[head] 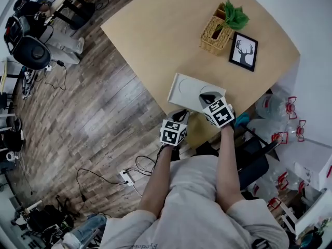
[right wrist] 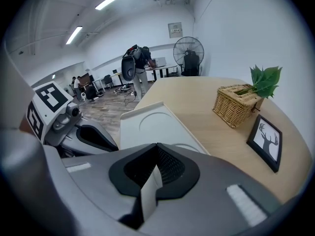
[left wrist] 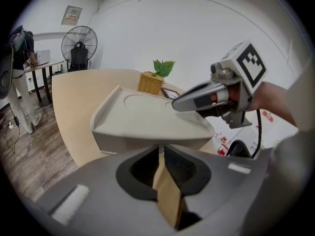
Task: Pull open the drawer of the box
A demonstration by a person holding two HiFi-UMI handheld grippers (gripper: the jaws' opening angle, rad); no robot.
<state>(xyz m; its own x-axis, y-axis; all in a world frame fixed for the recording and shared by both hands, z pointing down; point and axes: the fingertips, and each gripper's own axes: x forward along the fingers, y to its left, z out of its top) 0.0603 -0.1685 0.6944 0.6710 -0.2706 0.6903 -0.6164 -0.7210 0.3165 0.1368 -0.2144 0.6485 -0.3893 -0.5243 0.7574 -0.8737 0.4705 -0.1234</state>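
Observation:
A pale grey box (head: 190, 88) with a tray-like top lies near the front edge of the beige table (head: 155, 30). My left gripper (head: 180, 114) hangs just in front of the box's near side. In the left gripper view its jaws (left wrist: 161, 149) stand slightly open with a thin slit between them and nothing in it, pointing at the box's front face (left wrist: 129, 142). No drawer handle shows. My right gripper (head: 208, 96) hovers over the box's near right part. In its own view the jaws (right wrist: 157, 145) meet at the tips, empty, above the box's top (right wrist: 150, 124).
A wicker basket with a green plant (head: 219, 29) and a framed deer picture (head: 243, 51) stand behind the box. Large water bottles (head: 280, 119) sit on the floor at right. A power strip and cables (head: 126, 176) lie on the wooden floor.

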